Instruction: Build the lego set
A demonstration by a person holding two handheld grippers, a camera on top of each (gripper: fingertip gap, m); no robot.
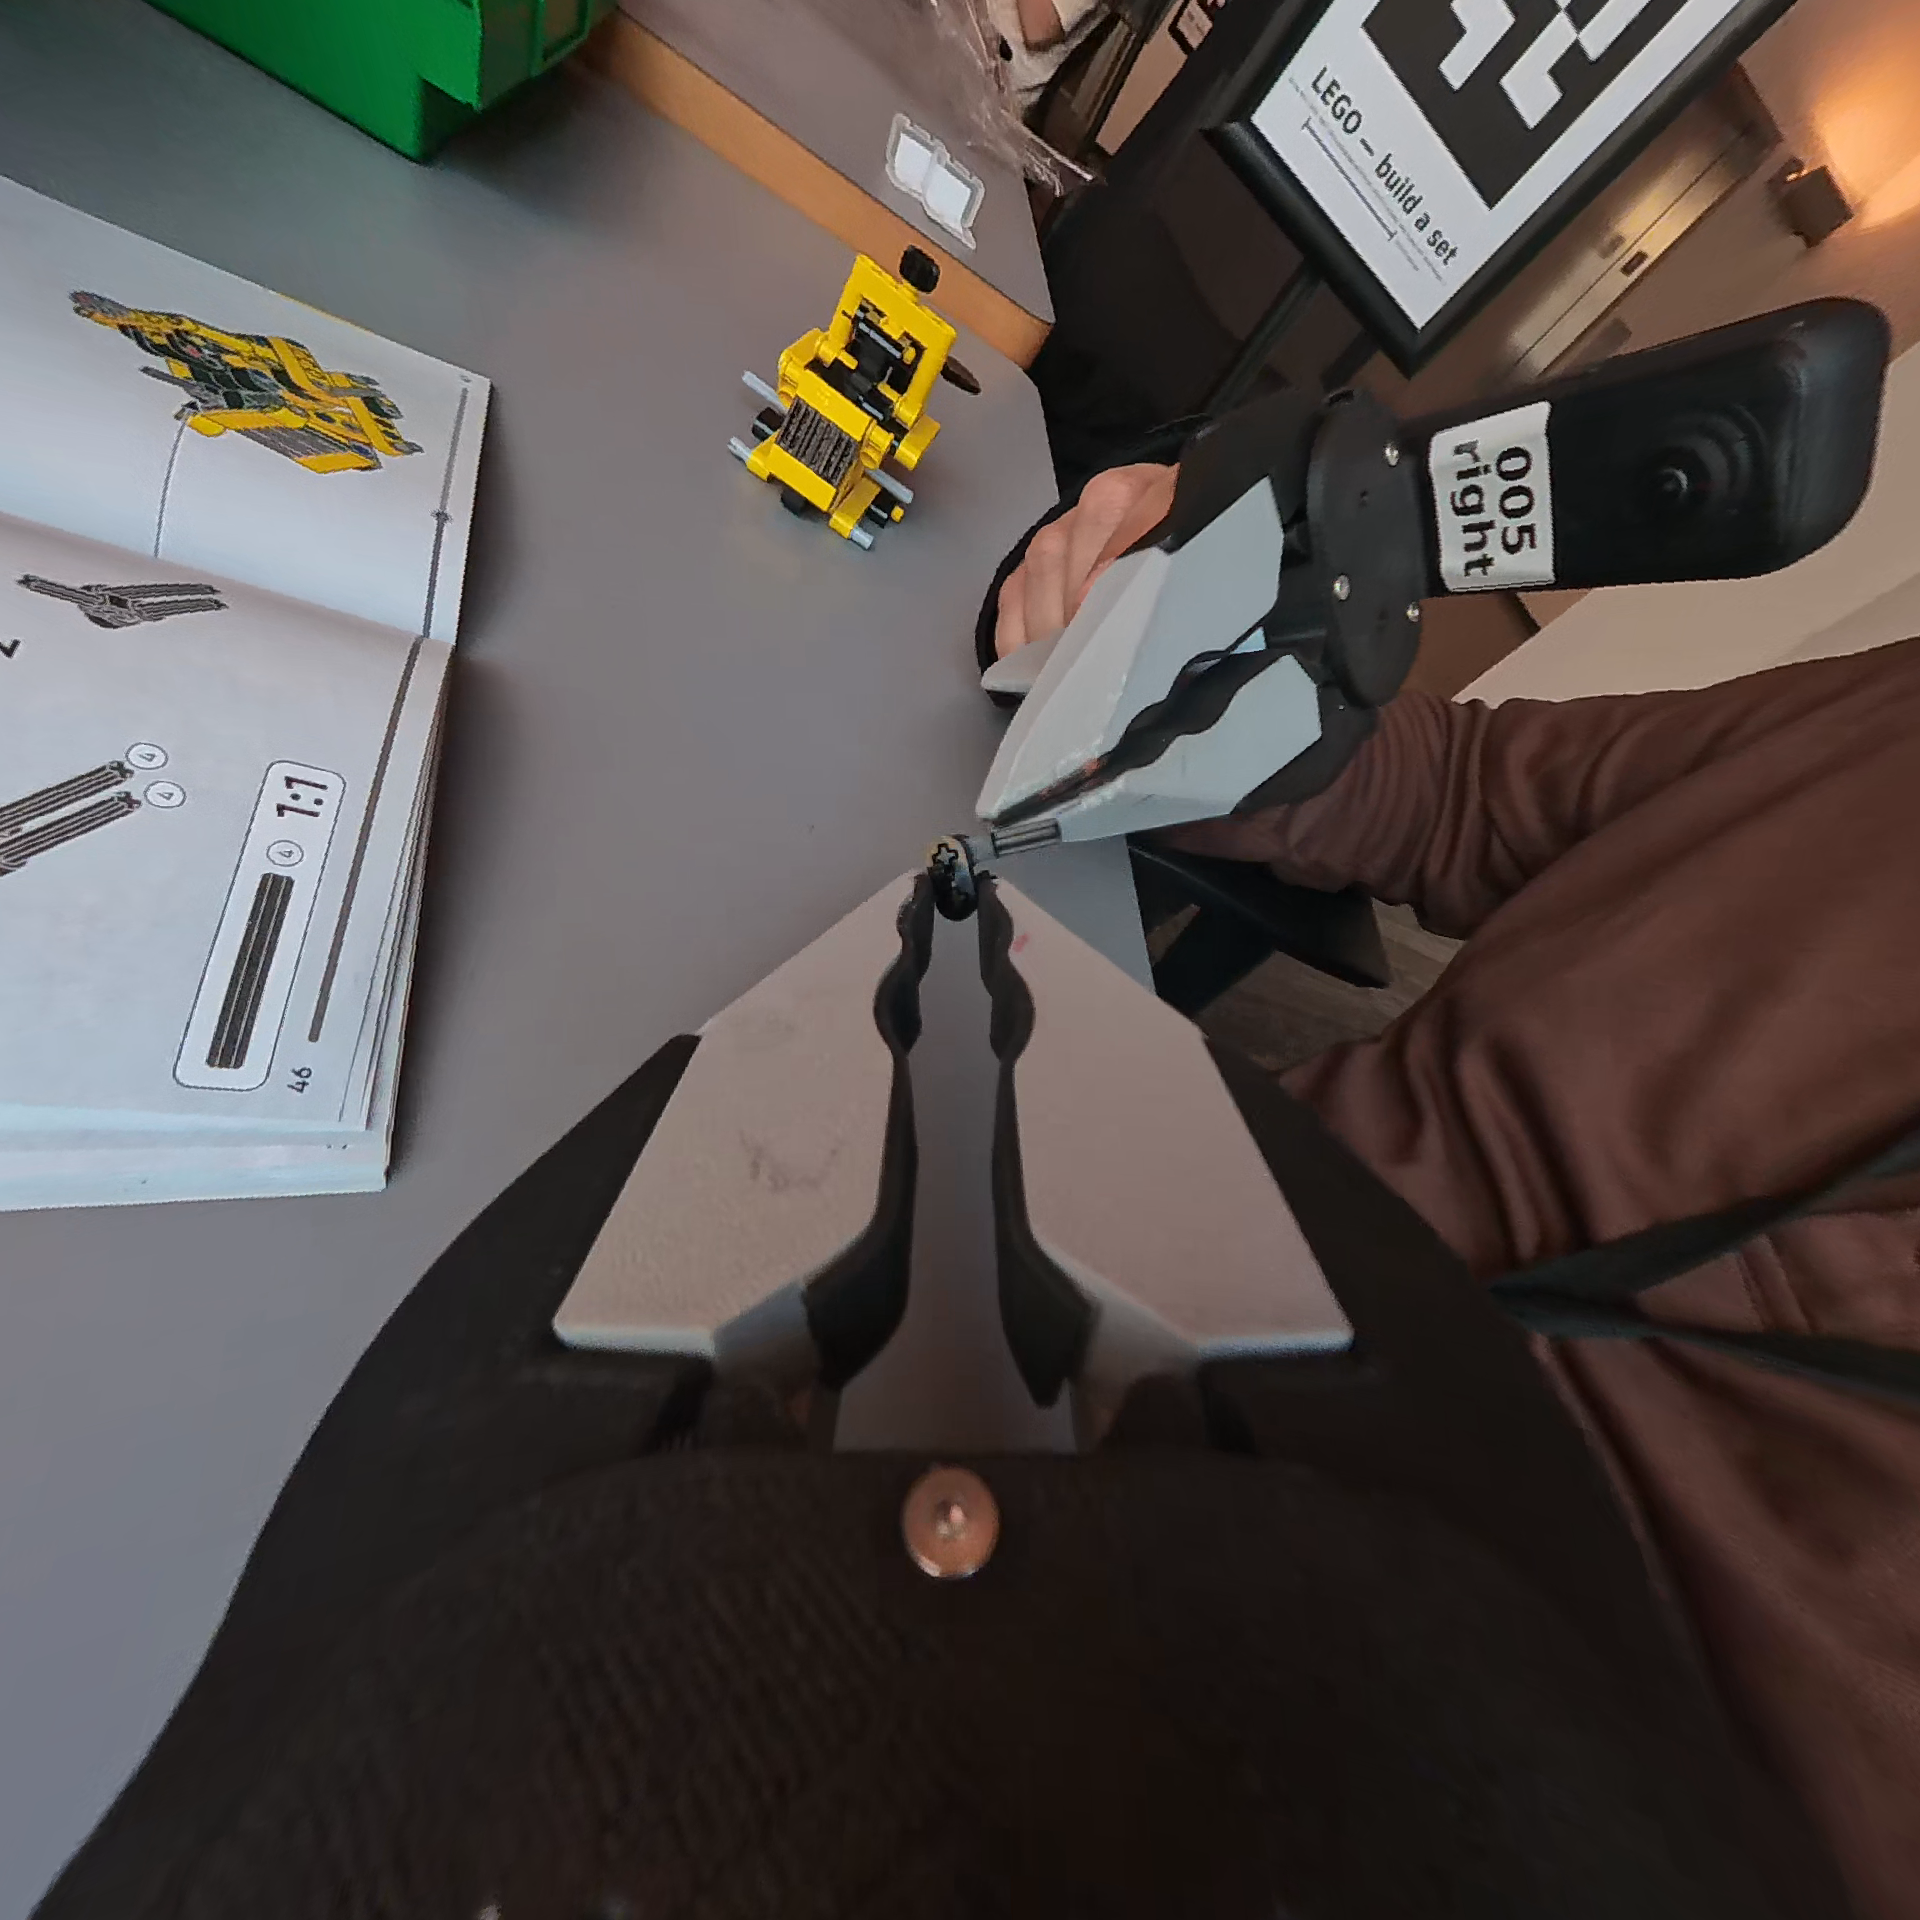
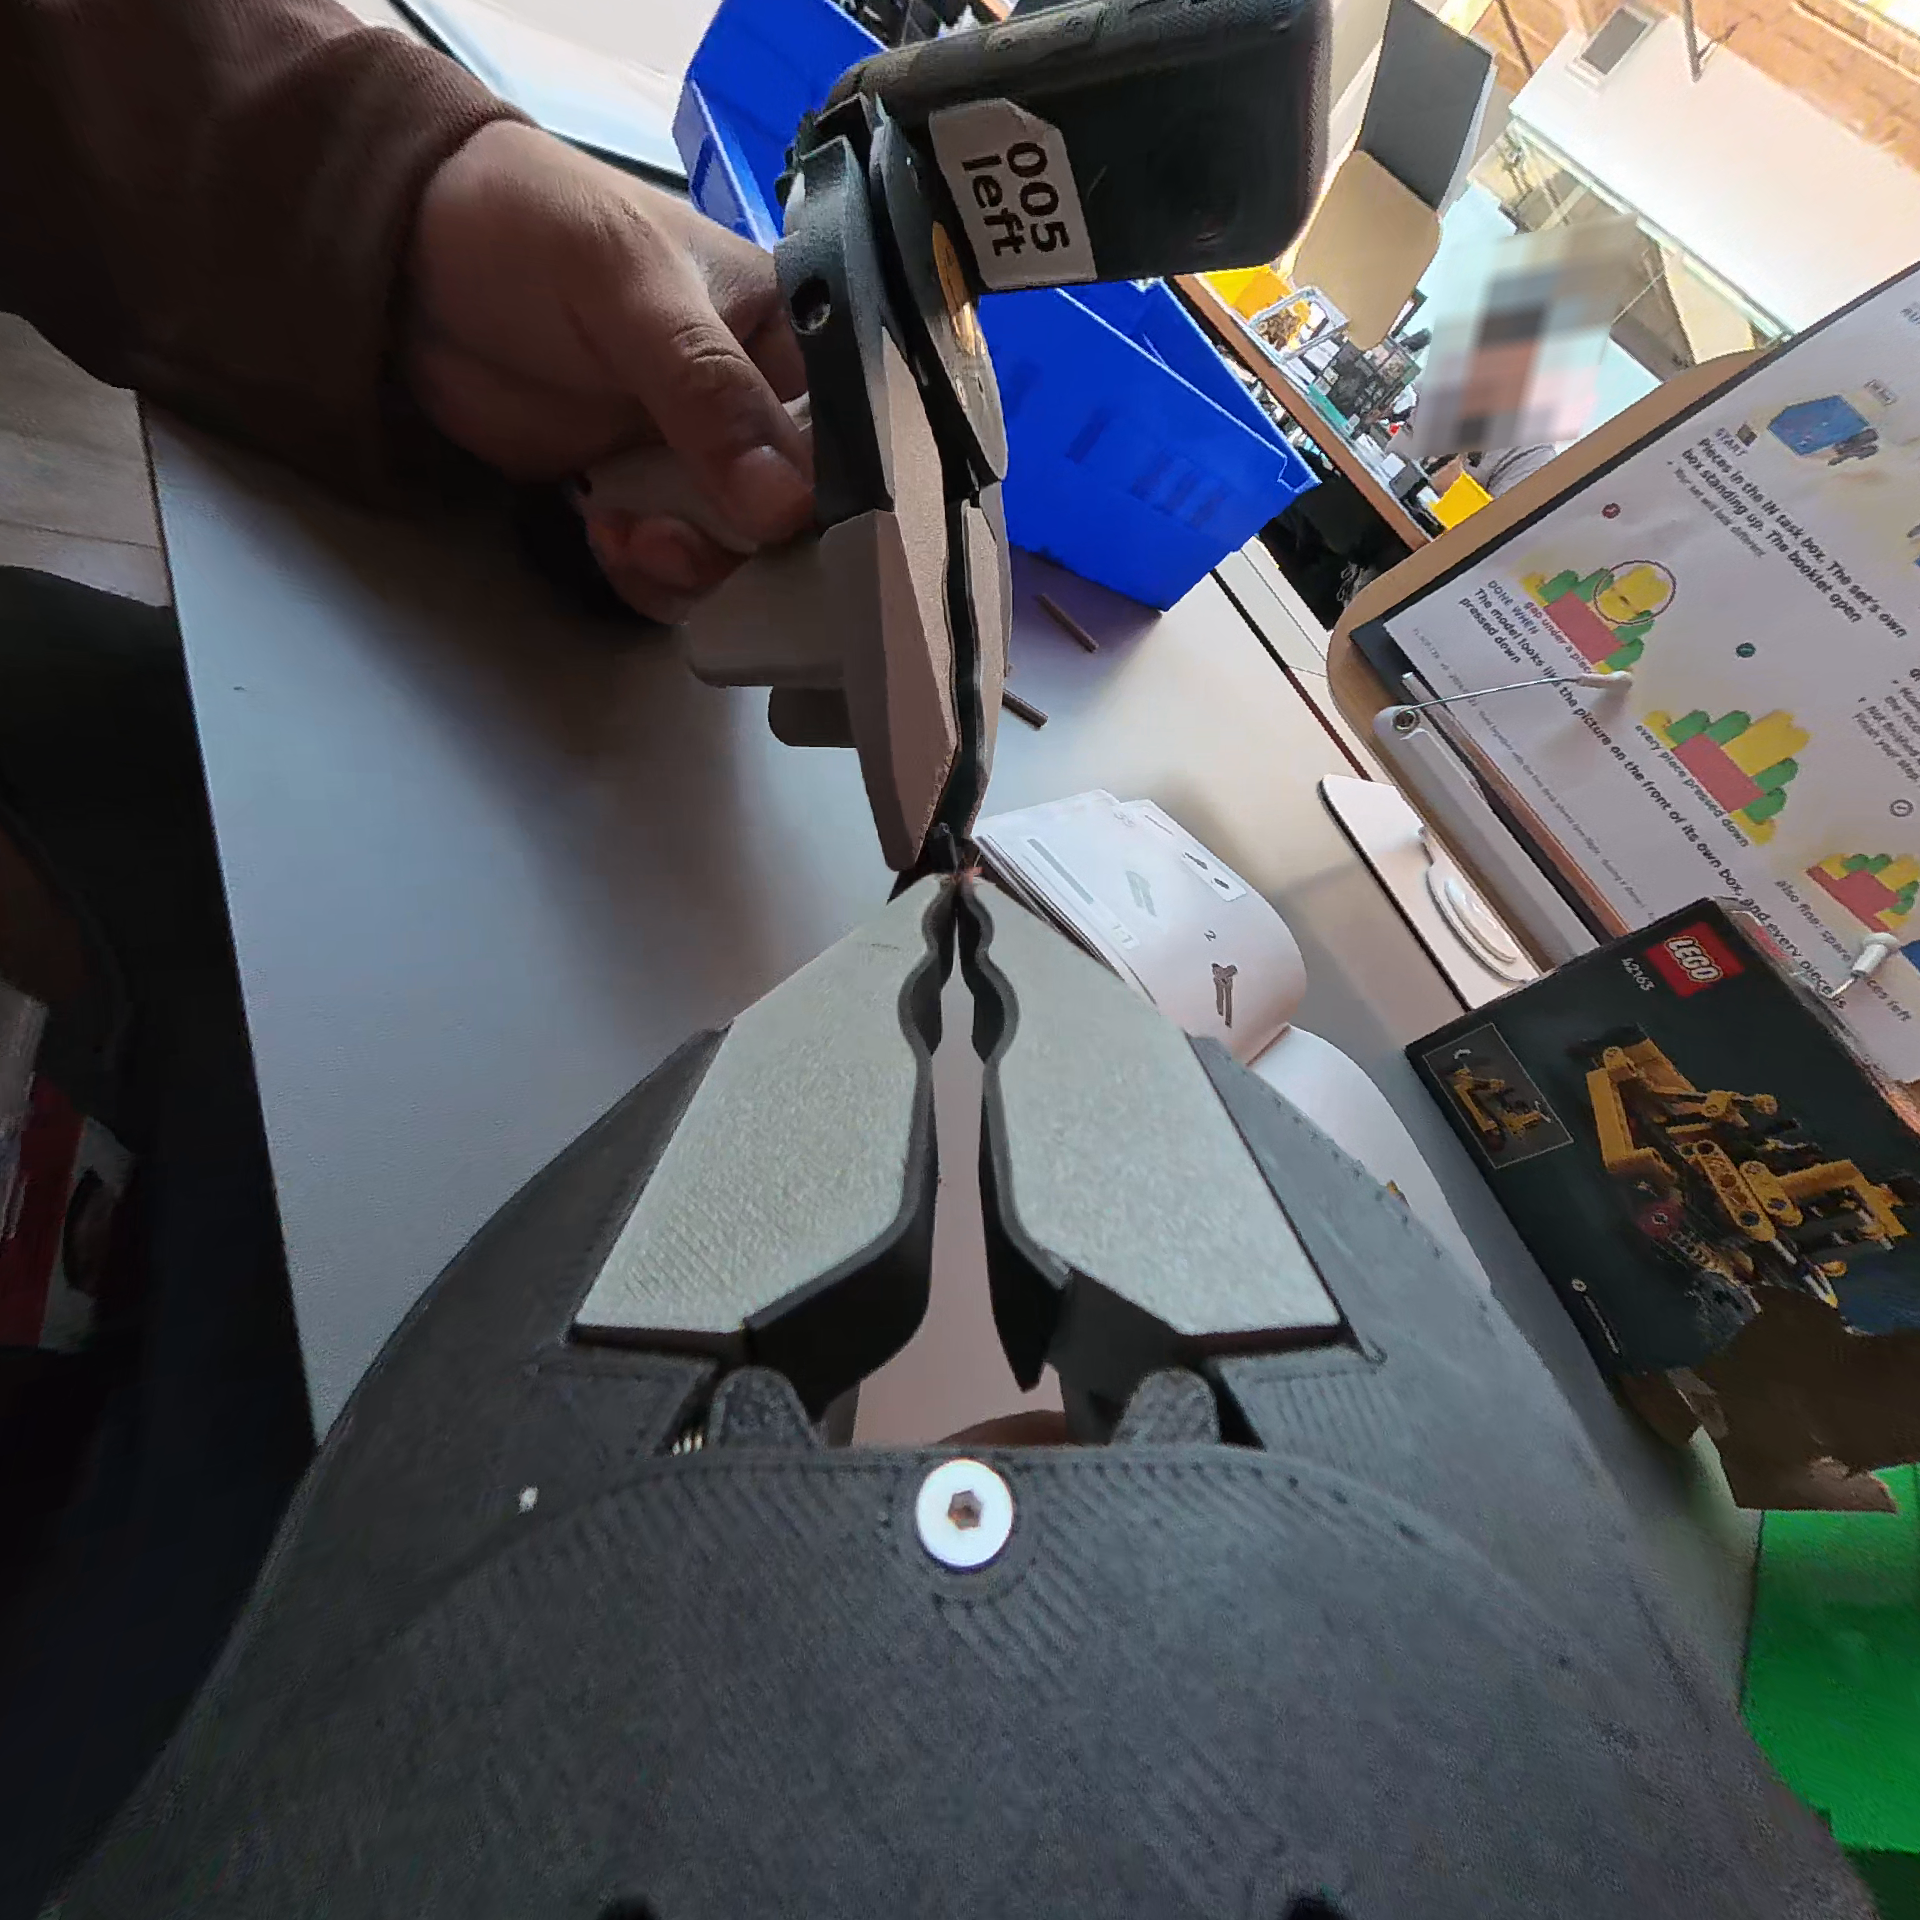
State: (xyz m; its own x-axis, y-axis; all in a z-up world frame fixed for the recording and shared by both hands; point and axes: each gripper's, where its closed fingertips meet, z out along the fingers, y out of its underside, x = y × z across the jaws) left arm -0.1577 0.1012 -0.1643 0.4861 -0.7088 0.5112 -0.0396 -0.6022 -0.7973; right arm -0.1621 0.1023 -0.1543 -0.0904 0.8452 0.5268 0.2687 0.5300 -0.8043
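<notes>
Gripping a small black bush (image 1: pixel 950 878) at its tips, the left gripper (image 1: pixel 952 902) meets the right gripper (image 1: pixel 1023 821) just above the grey table (image 1: pixel 644 675). The right one pinches a short grey axle (image 1: pixel 1023 837) whose end touches the bush. Farther off on the table stands the yellow half-built model (image 1: pixel 847 400), with the open instruction booklet (image 1: pixel 223 727) to its left. From the right wrist view, the set's box (image 2: pixel 1683 1153) stands near the table's right side.
</notes>
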